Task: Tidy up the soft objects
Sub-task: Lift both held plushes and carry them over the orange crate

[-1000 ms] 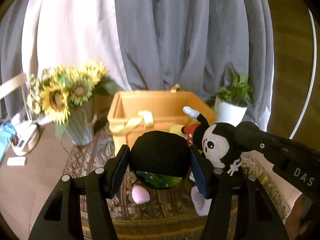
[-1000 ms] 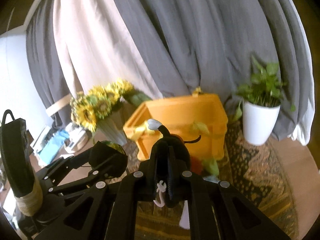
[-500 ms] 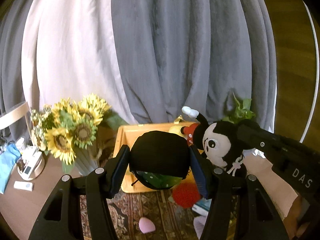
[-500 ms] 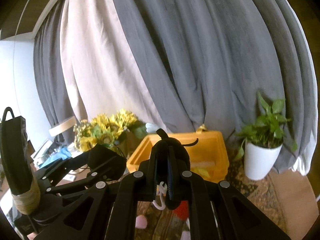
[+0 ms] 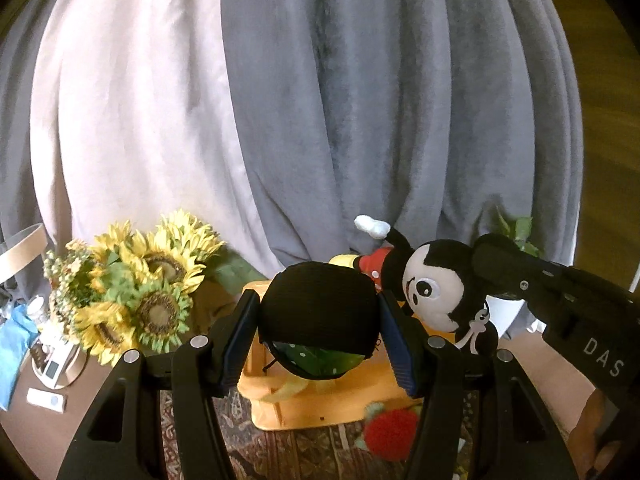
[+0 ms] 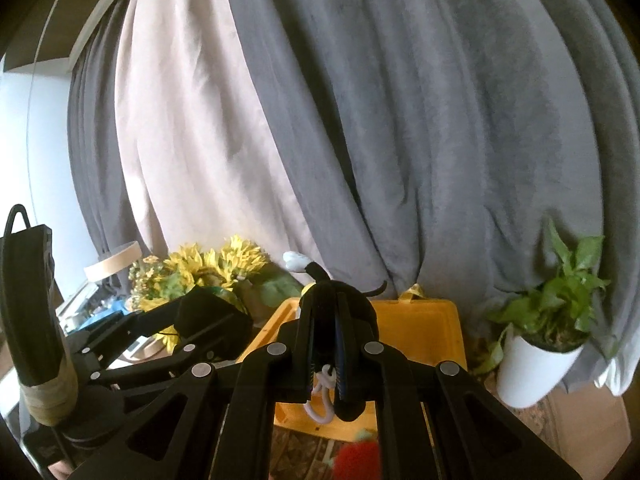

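Note:
My left gripper (image 5: 318, 320) is shut on a round black plush with a green dotted underside (image 5: 318, 316), held in the air in front of the orange storage box (image 5: 320, 408). My right gripper (image 6: 325, 320) is shut on a black-and-white Mickey Mouse plush (image 5: 436, 292), gripping its ear; the plush hangs just right of the black plush. From the right wrist view only its black back (image 6: 360, 312) and white loop (image 6: 322, 396) show. A red strawberry plush (image 5: 390, 434) lies on the rug below the box.
A sunflower bouquet (image 5: 136, 292) stands left of the box. A potted green plant in a white pot (image 6: 540, 356) stands to the right. Grey and pink curtains (image 5: 360, 100) hang behind. Small items lie on the table at far left (image 5: 48, 380).
Both grippers have risen with their plushes; the box, flowers and rug have dropped lower in both views. The grips are unchanged.

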The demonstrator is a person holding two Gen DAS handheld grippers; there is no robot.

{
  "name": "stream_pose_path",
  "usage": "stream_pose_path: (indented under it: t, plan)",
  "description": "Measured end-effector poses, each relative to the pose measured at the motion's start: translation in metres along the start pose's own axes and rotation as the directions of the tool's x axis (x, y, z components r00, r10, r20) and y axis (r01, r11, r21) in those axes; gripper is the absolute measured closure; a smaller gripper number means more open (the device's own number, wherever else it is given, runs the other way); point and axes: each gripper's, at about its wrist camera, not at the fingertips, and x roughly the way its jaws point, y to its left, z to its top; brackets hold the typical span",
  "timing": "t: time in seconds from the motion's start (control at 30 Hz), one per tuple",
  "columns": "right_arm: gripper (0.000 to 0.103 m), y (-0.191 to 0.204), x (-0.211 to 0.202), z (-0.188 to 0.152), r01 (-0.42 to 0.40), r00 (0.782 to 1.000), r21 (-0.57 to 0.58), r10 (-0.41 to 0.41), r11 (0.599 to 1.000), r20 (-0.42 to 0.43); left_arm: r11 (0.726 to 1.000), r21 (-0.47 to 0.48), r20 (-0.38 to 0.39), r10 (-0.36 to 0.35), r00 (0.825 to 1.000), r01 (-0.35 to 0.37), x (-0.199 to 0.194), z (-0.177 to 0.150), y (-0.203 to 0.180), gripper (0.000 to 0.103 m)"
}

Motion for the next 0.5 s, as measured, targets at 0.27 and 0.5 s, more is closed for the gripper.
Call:
stream_pose_path:
  t: [0.27, 0.5]
  plan:
    - [0.094, -0.017, 0.057, 0.006, -0.024, 0.998, -0.002, 0.024, 1.0, -0.064, 1.0, 0.01, -0.059, 0.006, 0.998, -0.005, 0.054, 0.006, 0.006, 0.044]
    - [0.094, -0.03, 0.104, -0.008, -0.022, 0.988, -0.003, 0.021, 1.0, -0.151, 0.999, 0.027, -0.143, 0.026, 0.989, -0.022, 0.109, -0.003, 0.008, 0.044]
